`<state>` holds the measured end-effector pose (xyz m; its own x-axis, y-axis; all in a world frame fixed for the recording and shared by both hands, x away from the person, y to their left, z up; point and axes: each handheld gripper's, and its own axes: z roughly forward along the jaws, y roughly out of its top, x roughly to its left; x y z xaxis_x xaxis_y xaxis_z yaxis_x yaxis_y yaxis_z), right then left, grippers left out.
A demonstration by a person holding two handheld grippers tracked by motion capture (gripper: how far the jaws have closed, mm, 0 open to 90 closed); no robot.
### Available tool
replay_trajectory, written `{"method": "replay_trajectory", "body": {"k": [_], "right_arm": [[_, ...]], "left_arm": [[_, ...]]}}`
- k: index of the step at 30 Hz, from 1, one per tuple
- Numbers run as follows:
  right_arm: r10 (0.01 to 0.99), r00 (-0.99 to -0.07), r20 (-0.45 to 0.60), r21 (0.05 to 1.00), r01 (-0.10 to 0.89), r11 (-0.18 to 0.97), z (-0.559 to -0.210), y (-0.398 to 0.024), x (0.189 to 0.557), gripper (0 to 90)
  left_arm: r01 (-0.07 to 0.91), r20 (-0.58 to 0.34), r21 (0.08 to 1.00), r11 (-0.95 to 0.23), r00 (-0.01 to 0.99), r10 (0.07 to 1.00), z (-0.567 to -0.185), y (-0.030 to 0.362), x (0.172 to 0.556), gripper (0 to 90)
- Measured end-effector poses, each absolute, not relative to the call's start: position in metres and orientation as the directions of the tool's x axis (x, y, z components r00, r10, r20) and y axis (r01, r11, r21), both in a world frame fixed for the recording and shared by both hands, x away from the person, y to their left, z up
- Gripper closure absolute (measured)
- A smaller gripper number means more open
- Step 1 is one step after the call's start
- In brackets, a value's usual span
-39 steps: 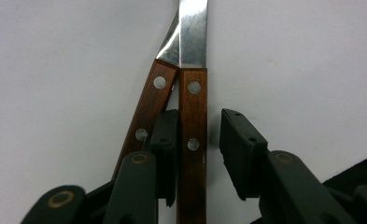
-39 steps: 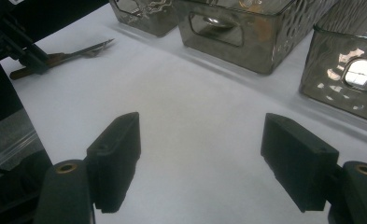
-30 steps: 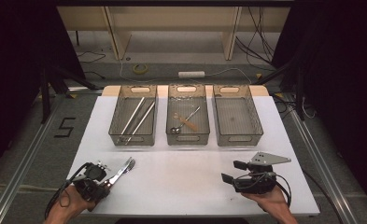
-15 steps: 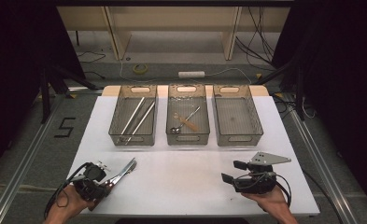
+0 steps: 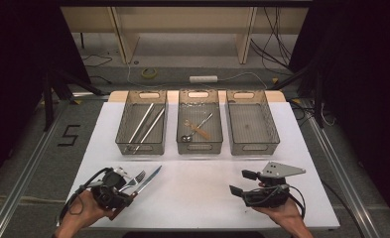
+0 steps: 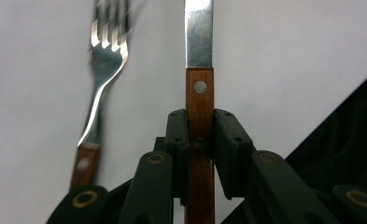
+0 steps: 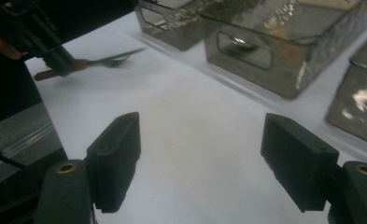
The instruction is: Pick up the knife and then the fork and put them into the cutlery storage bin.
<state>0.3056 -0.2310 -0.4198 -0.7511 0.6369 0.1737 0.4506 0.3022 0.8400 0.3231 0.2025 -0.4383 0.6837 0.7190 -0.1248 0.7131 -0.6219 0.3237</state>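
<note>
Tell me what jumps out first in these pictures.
The left hand-held gripper, at the near left of the white table, is clamped on a wooden-handled knife, with a fork lying beside it. Three wire trays line the far side. The right hand-held gripper hangs open at the near right.

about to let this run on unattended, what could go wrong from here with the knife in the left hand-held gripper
1. The left hand-held gripper clamps the knife low on its wooden handle, so the long blade could pivot or slip.
2. The fork lies close beside it and could get knocked.
3. The left bin already holds long utensils, so a drop there might land crooked.
</note>
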Motion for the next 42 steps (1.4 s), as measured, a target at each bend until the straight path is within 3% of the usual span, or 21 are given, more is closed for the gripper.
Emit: {"method": "replay_trajectory", "body": {"k": [20,42], "right_arm": [[0.463,-0.886,-0.021,0.81,0.257,0.528,-0.42,-0.156,0.293,29.7],[0.292,-0.916,-0.277,0.668,0.036,0.744,-0.443,-0.121,0.29,37.1]], "left_arm": [[0.513,-0.18,0.325,-0.795,0.859,0.48,-0.42,0.083,0.346,76.1],[0.47,-0.25,0.276,-0.839,0.878,0.409,-0.425,0.052,0.35,76.1]]}}
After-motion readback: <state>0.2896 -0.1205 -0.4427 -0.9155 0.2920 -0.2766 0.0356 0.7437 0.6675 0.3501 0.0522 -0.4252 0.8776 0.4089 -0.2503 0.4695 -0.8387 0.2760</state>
